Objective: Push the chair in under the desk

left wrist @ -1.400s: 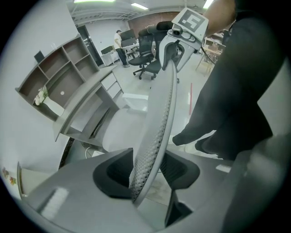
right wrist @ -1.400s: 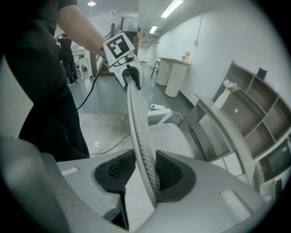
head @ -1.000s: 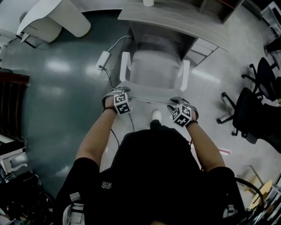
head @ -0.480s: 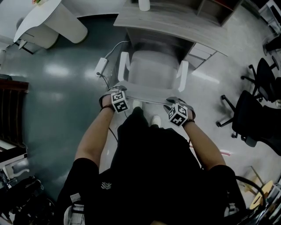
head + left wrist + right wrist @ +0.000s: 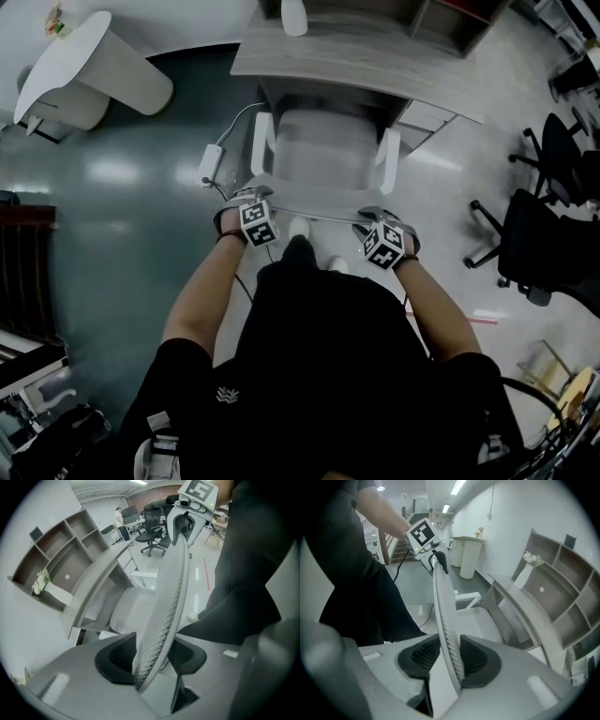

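Observation:
A white mesh-backed chair (image 5: pixel 323 155) with two armrests faces the grey desk (image 5: pixel 356 52); its seat's front lies under the desk top. My left gripper (image 5: pixel 254 219) is shut on the left end of the backrest's top edge (image 5: pixel 319 212), and my right gripper (image 5: pixel 382 242) is shut on the right end. In the left gripper view the mesh backrest (image 5: pixel 164 606) runs between the dark pads (image 5: pixel 117 656) of that gripper (image 5: pixel 152 660). The right gripper view shows the backrest (image 5: pixel 443 611) pinched in the right gripper (image 5: pixel 450 660), with the desk (image 5: pixel 520 606) beyond.
A power strip (image 5: pixel 208 164) with its cable lies on the floor left of the chair. A drawer unit (image 5: pixel 427 117) stands under the desk's right side. Black office chairs (image 5: pixel 544 234) stand at right, a white rounded counter (image 5: pixel 84 66) at upper left. My shoe (image 5: pixel 300 228) is behind the chair.
The chair has rolled toward the desk, its seat further under the top. Both grippers have moved with the backrest, still gripping it, and I have stepped forward after it.

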A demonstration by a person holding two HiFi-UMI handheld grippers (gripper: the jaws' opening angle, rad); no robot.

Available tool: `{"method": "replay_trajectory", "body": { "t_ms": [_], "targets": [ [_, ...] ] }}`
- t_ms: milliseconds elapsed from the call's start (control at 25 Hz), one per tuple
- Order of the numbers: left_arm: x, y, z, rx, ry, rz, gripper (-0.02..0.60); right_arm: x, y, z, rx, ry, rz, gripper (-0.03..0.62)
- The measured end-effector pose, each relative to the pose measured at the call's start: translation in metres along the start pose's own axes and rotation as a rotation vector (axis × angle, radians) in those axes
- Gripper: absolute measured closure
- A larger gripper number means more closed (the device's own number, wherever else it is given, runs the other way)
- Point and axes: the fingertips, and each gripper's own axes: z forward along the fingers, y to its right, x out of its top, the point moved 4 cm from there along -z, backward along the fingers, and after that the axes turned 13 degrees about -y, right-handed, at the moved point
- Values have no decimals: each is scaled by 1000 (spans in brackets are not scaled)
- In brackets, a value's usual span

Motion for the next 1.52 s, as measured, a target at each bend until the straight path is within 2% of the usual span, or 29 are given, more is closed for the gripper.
{"method": "replay_trajectory", "body": {
  "t_ms": [560, 1080, 1240, 1520],
  "targets": [
    [5, -87, 22, 22, 44, 99, 387, 34, 65, 18, -23, -20, 81, 457],
    [12, -160, 39, 18, 45, 126, 380, 62, 118, 32, -37, -26, 116, 459],
    [12, -169, 41, -19, 25, 138, 382, 66, 121, 34, -41, -42, 120, 461],
    [6, -162, 42, -26, 20, 129, 393, 68, 119, 48, -89, -145, 27, 468]
  ]
}}
